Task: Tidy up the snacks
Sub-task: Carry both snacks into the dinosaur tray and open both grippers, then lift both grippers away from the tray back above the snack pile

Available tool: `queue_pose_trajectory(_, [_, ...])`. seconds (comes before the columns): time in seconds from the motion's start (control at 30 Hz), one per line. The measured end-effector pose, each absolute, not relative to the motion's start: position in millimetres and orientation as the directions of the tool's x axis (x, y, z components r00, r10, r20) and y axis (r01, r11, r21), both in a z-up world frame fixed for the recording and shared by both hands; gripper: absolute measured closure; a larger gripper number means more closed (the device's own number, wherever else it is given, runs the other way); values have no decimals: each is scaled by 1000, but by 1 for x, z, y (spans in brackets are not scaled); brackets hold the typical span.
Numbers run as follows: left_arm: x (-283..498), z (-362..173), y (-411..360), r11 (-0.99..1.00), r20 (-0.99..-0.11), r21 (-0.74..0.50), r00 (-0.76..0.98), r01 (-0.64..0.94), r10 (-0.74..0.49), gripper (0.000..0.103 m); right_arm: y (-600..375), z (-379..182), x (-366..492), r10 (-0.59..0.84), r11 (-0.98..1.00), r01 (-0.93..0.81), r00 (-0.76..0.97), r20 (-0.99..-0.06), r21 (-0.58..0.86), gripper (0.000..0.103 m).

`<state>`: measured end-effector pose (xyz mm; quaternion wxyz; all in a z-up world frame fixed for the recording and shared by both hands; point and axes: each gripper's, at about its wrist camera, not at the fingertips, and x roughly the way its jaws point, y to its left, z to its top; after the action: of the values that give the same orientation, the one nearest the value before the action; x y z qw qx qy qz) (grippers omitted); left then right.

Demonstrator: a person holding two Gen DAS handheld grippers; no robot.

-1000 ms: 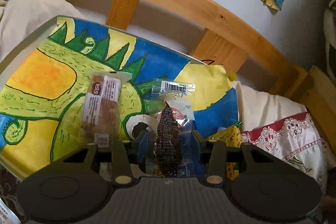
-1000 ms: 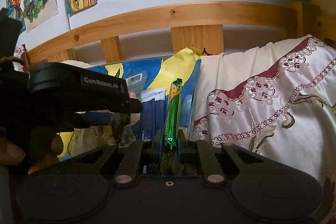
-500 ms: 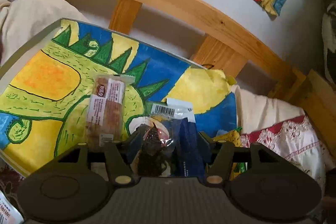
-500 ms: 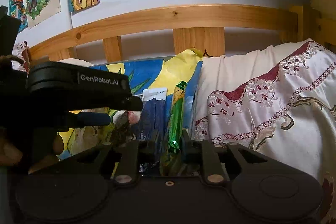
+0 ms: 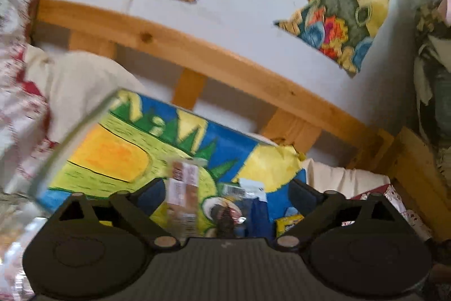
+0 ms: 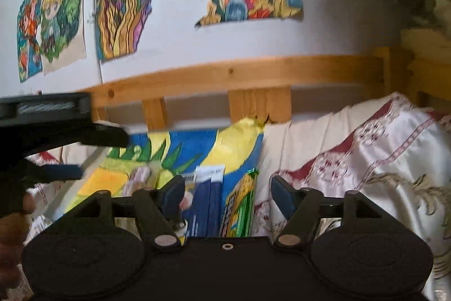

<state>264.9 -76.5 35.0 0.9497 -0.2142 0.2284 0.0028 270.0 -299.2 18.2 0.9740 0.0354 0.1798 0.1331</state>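
My left gripper (image 5: 228, 193) hovers over a painted board (image 5: 112, 154) with its jaws opening wide and nothing pressed between the pads. Below it lie a brown bar in clear wrap (image 5: 181, 196), a dark snack in a clear packet (image 5: 225, 216), a blue packet (image 5: 256, 213) and a yellow pack (image 5: 289, 224). My right gripper (image 6: 228, 195) is also opening. A green stick snack (image 6: 239, 205) and the blue packet (image 6: 208, 205) rest on the board (image 6: 191, 148) between its fingers, touched by neither pad. The left gripper's blue finger pad (image 6: 63, 172) shows at the left.
A wooden headboard (image 5: 225, 58) runs behind the board, with paintings on the white wall (image 6: 132, 4) above. A white and red embroidered cloth (image 6: 366, 160) lies to the right and cream bedding (image 5: 79, 75) to the left. A hand (image 6: 11, 230) holds the left gripper.
Both grippers opened and let go: the left released the dark snack, the right the green stick. Both lifted and drew back, so more wall shows. The snacks now lie on the board.
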Motion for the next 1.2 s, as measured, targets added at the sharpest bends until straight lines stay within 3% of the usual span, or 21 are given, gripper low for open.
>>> queue_pose_trajectory(0.1, [245,42,-65,914,-431,-387,900,-119,-65,4,-300,29,256,265,964,-242,918,-295,111,23])
queue_pose_trajectory(0.37, [177,51,-42,935,-388,-292,918,-203,78,1,-301,52,208,316,947,-293,922,-225,131,17])
queue_pose_trajectory(0.63, [118,47,-16,932,-401,-288,911,-221,92,1,-276,63,155,347,938,-339,919,-185,78,9])
queue_pose_trajectory(0.93, [77,42,-2,944,-414,-245,905,-220,103,1,-251,51,99,380,918,-396,891,-249,-14,1])
queue_pose_trajectory(1.2, [56,37,-2,968,-445,-188,893,-164,65,1,-246,48,68,359,928,-371,877,-319,26,1])
